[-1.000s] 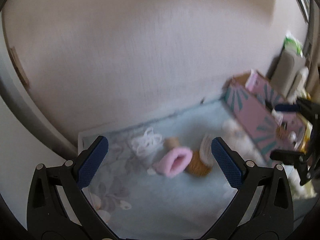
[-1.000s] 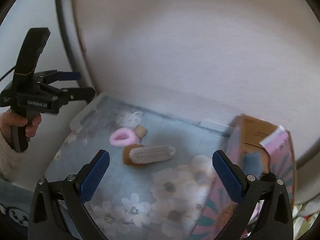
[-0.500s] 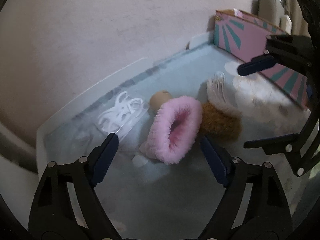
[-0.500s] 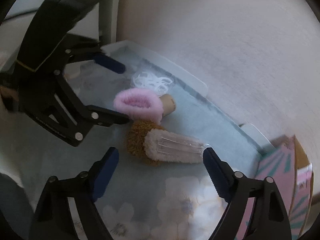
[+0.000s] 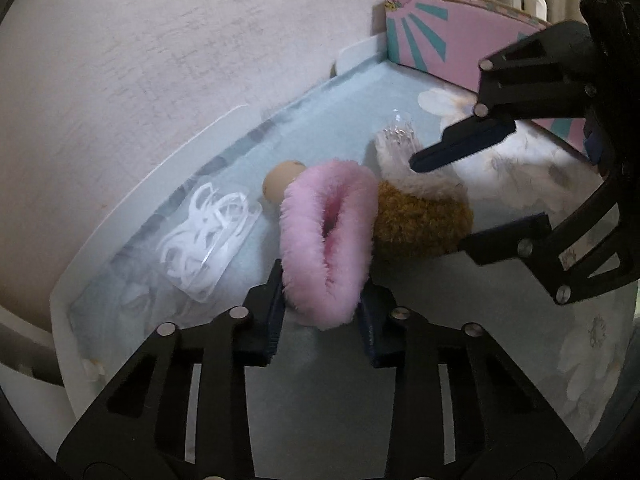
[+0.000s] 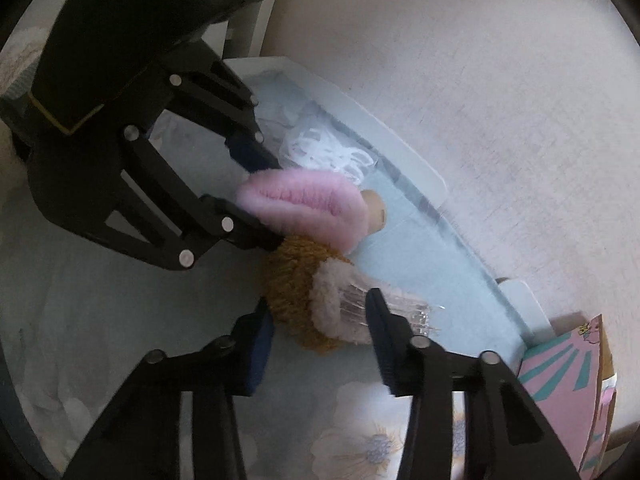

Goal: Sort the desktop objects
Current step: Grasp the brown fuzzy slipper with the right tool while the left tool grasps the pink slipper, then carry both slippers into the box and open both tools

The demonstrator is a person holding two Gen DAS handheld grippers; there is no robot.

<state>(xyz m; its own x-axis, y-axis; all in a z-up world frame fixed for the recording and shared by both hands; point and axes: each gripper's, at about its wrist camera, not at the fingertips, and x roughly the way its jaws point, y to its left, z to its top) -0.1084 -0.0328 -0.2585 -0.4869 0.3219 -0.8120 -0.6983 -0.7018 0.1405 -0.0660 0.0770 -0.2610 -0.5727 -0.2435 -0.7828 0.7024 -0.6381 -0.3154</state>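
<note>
A pink fluffy scrunchie [image 5: 324,236] lies on the pale blue floral cloth. My left gripper [image 5: 322,280] has its jaws closing on the scrunchie's near end, and both pads press into the fur. In the right wrist view the left gripper [image 6: 278,204] squeezes the pink scrunchie [image 6: 304,196] flat. A brown scrunchie [image 6: 288,284] with a cream fluffy piece [image 6: 332,304] on it sits beside the pink one. My right gripper [image 6: 318,300] is closing around that bundle, one pad on the brown fur and one on the cream piece.
A clear bag of white hair ties [image 5: 204,240] and a small beige cylinder [image 5: 280,180] lie near the white tray rim [image 5: 160,172]. A pink box with teal rays [image 5: 440,40] stands at the right end. A plain wall rises behind.
Both grippers came down to the cloth and their wide jaws narrowed. The left closed onto the pink scrunchie, the right onto the brown and cream bundle.
</note>
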